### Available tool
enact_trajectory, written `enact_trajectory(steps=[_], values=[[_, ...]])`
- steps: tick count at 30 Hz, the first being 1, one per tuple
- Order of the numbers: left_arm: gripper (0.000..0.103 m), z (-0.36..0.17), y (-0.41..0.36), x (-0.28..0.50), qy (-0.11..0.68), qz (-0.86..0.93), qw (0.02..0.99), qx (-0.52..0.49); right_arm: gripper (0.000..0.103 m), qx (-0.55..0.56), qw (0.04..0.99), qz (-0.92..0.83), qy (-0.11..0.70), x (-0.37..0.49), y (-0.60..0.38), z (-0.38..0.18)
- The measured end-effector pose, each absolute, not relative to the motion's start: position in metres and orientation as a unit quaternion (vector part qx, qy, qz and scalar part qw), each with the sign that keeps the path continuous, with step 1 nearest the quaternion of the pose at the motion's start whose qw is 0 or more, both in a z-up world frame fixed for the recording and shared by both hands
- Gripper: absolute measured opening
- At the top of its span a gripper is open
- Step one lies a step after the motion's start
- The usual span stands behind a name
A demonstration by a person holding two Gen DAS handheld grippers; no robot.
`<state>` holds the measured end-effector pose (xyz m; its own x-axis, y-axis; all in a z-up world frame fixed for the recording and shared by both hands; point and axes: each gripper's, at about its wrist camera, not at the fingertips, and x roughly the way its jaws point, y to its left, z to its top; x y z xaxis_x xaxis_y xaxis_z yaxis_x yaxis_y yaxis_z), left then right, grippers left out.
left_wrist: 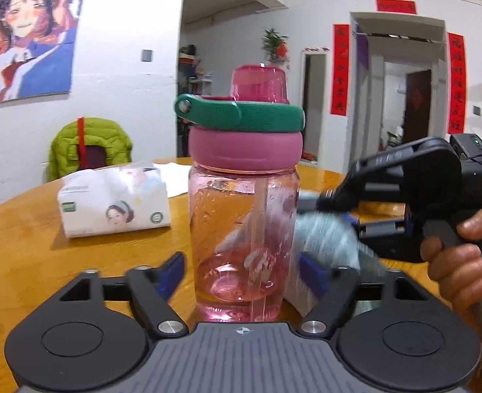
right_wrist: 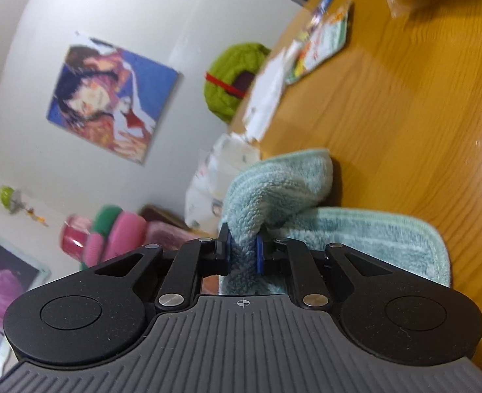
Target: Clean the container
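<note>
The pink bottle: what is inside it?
The pink bottle holds a straw running down from the lid; it looks otherwise empty. The lid hides the straw's top.

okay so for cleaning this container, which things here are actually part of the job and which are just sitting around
Part of the job:
pink water bottle, standing between the open left gripper
teal cloth, clamped in the right gripper

Just lying about:
tissue pack
papers
booklet
green jacket on a chair behind the wooden table
</note>
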<state>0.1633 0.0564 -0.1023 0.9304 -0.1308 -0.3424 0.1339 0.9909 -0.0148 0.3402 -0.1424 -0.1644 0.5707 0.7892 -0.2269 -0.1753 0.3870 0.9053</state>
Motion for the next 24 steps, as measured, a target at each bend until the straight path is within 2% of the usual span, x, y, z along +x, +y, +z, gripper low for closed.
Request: enact_trajectory(steps=[3,7,10,15,17,19,22,24], values=[[0.081,-0.098,0.045,0.154,0.165,-0.044,0.985,0.014,0.015,0.490,0.750,0.325,0.302,0.346,-0.149,-0.163],[0.079,-0.102,0.037,0.153,0.157,-0.074,0.984,0.037,0.015,0.531,0.698,0.358,0.319,0.359,-0.147,-0.174],[0.077,-0.104,0.043,0.158,0.151,-0.080,0.985,0.041,0.015,0.512,0.691,0.364,0.357,0.357,-0.136,-0.176],[0.074,-0.107,0.063,0.171,0.171,-0.085,0.981,0.022,0.015,0.478,0.713,0.353,0.372,0.338,-0.135,-0.169],[0.066,-0.108,0.064,0.170,0.174,-0.081,0.981,0.021,0.015,0.466,0.723,0.350,0.372,0.339,-0.133,-0.168],[0.064,-0.107,0.061,0.167,0.170,-0.080,0.982,0.032,0.014,0.456,0.731,0.343,0.374,0.339,-0.132,-0.169],[0.064,-0.107,0.060,0.166,0.169,-0.079,0.982,0.036,0.013,0.443,0.748,0.344,0.355,0.336,-0.137,-0.161],[0.063,-0.107,0.060,0.166,0.169,-0.081,0.982,0.036,0.012,0.475,0.733,0.376,0.308,0.331,-0.149,-0.154]])
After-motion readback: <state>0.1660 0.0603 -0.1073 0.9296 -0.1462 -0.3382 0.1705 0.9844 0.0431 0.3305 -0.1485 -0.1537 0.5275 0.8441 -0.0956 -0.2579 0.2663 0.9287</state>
